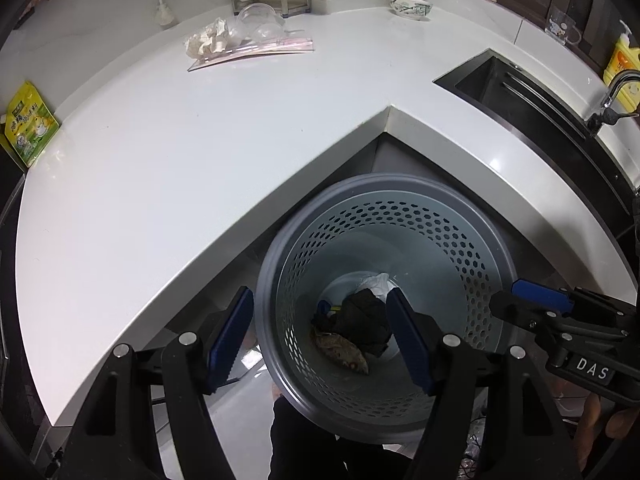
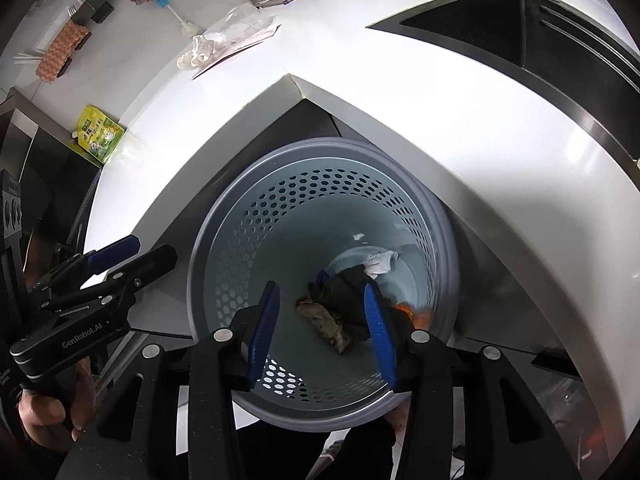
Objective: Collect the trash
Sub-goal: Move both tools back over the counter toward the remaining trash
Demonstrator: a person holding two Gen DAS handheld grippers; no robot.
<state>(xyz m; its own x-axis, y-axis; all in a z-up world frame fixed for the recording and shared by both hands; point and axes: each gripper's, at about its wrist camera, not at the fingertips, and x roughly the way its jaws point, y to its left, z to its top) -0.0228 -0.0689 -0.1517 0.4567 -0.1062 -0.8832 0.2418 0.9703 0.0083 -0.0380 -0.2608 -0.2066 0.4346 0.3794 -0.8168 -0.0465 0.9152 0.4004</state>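
We hold both tools over the perforated bin (image 1: 384, 300), which sits on the floor in the counter's (image 1: 200, 152) inner corner. Left gripper (image 1: 320, 340): jaws apart, empty. Right gripper (image 2: 320, 328): jaws apart, empty. At the bin's bottom lie a dark cloth (image 2: 344, 292), brown scrap (image 2: 324, 320) and white wad (image 2: 380, 262). At 11 o'clock on the counter, crumpled paper (image 1: 208, 38) touches a clear plastic bag (image 1: 260, 46).

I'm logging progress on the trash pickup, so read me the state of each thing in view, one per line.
Left tongs: open, empty, above the bin.
Right tongs: open, empty, above the bin.
Trash bin: upright on the floor, some trash at its bottom.
Crumpled paper: uncollected, on the counter.
Plastic bag: uncollected, lying flat beside the paper.
Green packet: on the counter's edge.
Bowl: upright.
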